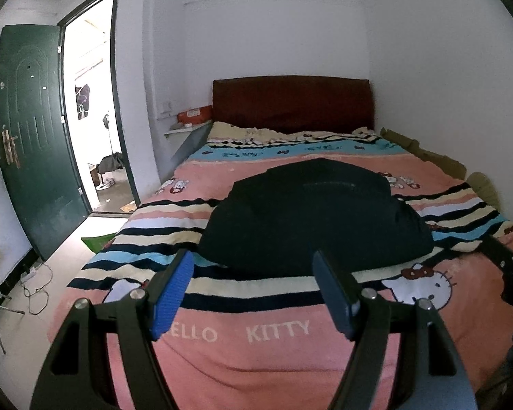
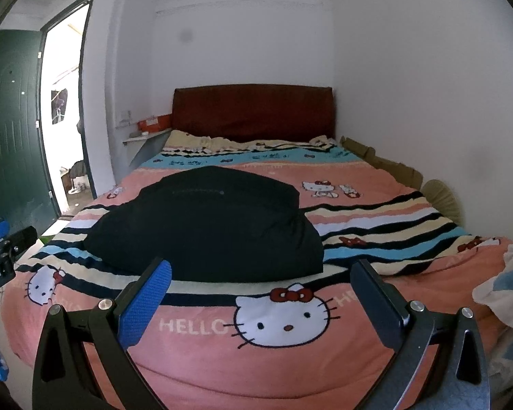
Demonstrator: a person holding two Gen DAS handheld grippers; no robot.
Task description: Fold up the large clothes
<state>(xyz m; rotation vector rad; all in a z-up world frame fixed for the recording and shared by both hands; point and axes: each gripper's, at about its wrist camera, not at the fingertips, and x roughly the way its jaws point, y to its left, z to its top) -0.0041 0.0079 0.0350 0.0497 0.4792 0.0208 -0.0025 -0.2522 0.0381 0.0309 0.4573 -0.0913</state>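
Observation:
A black garment [image 1: 311, 215] lies folded into a compact bundle in the middle of the bed, on a pink striped cartoon-cat blanket [image 1: 277, 348]. My left gripper [image 1: 253, 270] hovers over the blanket just short of the bundle's near edge, open, nothing between its blue-padded fingers [image 1: 172, 290]. In the right wrist view the same garment [image 2: 208, 225] sits ahead and slightly left. My right gripper [image 2: 263, 276] is also open and empty, short of the bundle's near edge. Part of the right gripper [image 1: 509, 270] shows at the right edge of the left wrist view.
A dark red headboard [image 1: 292, 102] stands against the far wall. The green door [image 1: 34, 136] stands open at left, with a cable and power strip [image 1: 30, 276] on the floor. Light cloth [image 2: 506, 287] lies at the bed's right edge. Walls close in on the right.

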